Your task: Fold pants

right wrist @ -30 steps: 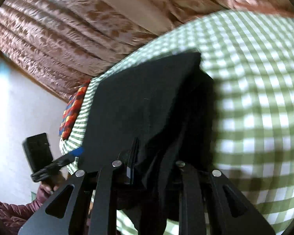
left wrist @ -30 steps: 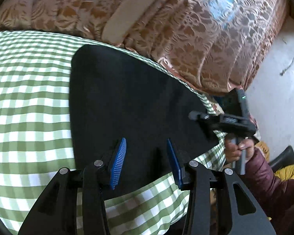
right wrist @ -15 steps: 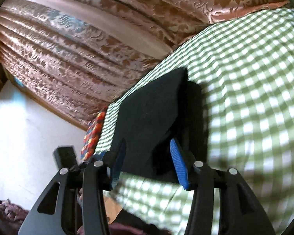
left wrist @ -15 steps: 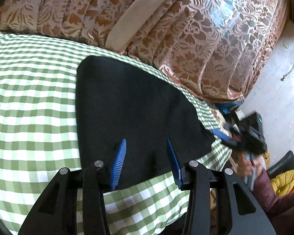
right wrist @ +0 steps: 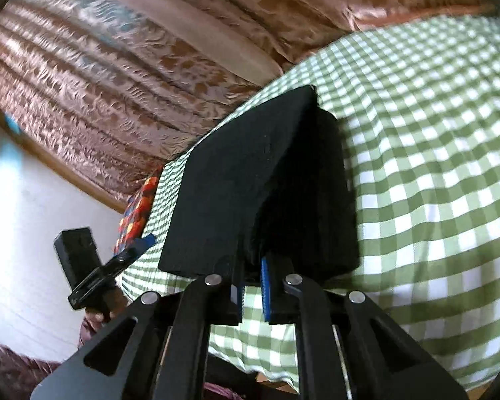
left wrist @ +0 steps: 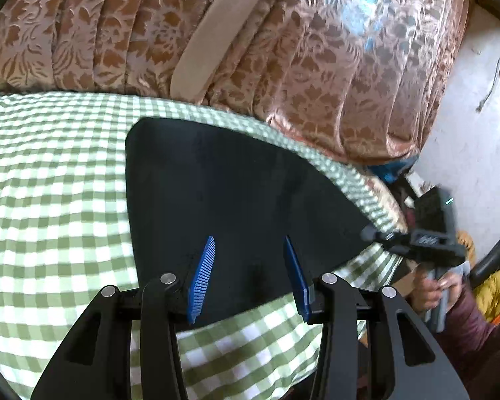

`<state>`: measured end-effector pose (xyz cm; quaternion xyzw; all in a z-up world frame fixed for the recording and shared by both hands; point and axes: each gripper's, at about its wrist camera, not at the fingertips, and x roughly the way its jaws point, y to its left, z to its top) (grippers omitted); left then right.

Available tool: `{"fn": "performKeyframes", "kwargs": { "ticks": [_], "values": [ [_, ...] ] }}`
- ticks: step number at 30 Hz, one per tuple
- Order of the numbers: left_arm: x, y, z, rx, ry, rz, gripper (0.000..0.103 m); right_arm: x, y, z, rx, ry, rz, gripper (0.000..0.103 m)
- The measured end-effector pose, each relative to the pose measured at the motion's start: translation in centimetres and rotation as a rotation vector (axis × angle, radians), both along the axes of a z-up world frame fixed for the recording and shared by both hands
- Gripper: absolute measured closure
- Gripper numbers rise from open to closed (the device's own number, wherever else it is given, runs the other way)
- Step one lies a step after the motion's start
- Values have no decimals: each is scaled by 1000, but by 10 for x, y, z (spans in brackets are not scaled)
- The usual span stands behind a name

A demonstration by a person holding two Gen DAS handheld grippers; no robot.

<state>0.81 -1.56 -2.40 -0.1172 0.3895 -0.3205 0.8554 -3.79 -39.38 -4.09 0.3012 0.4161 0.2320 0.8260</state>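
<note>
The black pants (left wrist: 236, 200) lie folded flat on a green-and-white checked cloth (left wrist: 50, 200). My left gripper (left wrist: 250, 250) is open, its blue pads hovering over the pants' near edge. In the right wrist view the pants (right wrist: 250, 180) have their near edge lifted off the cloth. My right gripper (right wrist: 251, 280) is shut on that near edge of the pants. The right gripper also shows in the left wrist view (left wrist: 376, 235) at the pants' right corner. The left gripper shows in the right wrist view (right wrist: 140, 246) at the left.
A brown patterned curtain (left wrist: 283, 50) hangs behind the surface. The checked cloth (right wrist: 433, 166) stretches wide to the right. A multicoloured fabric (right wrist: 136, 210) lies at the surface's far left edge. A white wall (left wrist: 476, 140) stands at the right.
My right gripper was shut on the pants, opened and pulled back half a second ago, and has now closed on the pants' near edge. The left gripper stayed open and drew back slightly.
</note>
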Motion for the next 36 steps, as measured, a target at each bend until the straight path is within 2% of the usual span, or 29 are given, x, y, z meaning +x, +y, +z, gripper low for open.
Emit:
{"fn": "performKeyframes", "kwargs": {
  "ticks": [2,4,6,9,11,12,13,16,18,23,24,25,30,32,33,35,36],
  "values": [
    [-1,-3,-15,9,46,-14,62,3,1,-20,-58,59,-15,97],
    [-8,-9,-29,48,58,-13,62,9,2,-42,-45,99,-17,97],
    [-14,-13,-29,78,29,-6,62,9,0,-44,5,94,-25,97],
    [-13,-11,-18,67,14,4,62,9,-2,-35,2,89,0,94],
    [-9,-10,-9,67,-15,9,62,9,-6,-23,-7,74,-8,84],
    [-8,-10,-7,67,-26,13,62,9,-9,-13,-13,45,-29,70],
    [-5,-10,-4,65,-34,19,62,11,-12,-4,-20,22,-51,52],
    [3,-9,1,64,-57,39,62,29,-14,12,-25,-17,-96,32],
    [8,-12,1,72,-56,47,62,53,-11,13,-55,-12,-127,30],
    [5,-17,-12,92,-39,54,62,113,-4,-4,-37,68,-173,32],
    [4,-17,-15,90,-33,59,62,124,2,-9,-46,86,-158,55],
    [1,-18,-19,90,-32,67,62,134,9,-13,-64,109,-133,88],
    [-5,-14,-27,86,-7,115,62,137,20,7,-132,-16,-125,92],
    [-6,-14,-31,79,6,136,62,146,21,-4,-256,11,-154,94],
    [-7,-17,-31,94,1,148,60,152,22,-19,-277,49,-148,94],
    [-8,-25,-27,143,-19,158,59,152,13,-28,-219,60,-161,94],
    [-10,-30,-23,173,-38,156,59,150,9,-26,-203,61,-175,87]
  ]
}}
